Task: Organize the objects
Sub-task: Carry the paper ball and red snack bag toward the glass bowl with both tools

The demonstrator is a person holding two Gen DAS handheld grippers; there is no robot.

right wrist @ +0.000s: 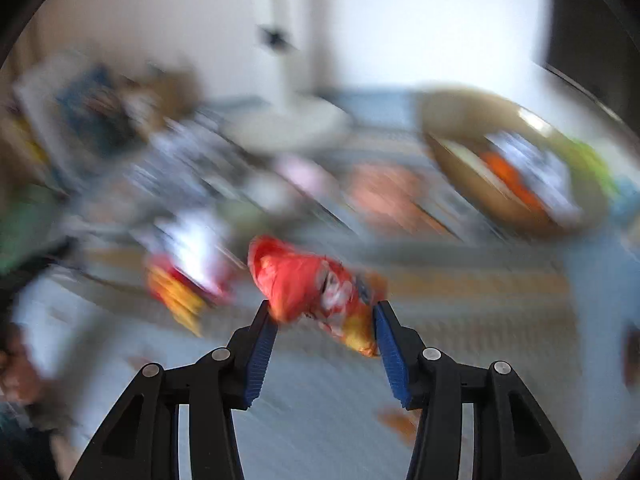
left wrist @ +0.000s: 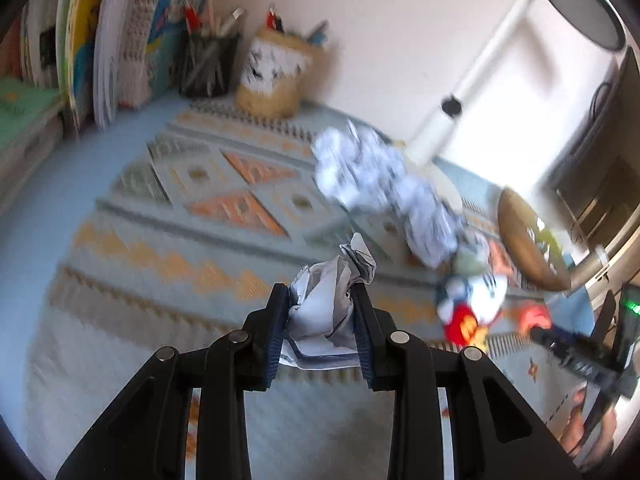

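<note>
My left gripper is shut on a crumpled white paper ball and holds it above the patterned mat. Two more crumpled paper balls lie further back on the mat. A red, white and yellow wrapper lies at the right. My right gripper is shut on a crumpled red and orange snack wrapper, held above the mat; this view is heavily blurred. The right gripper also shows at the right edge of the left wrist view.
Books stand at the back left, beside a black pen cup and a yellow pencil holder. A white lamp post stands at the back. A wooden bowl holding wrappers and paper sits at the right.
</note>
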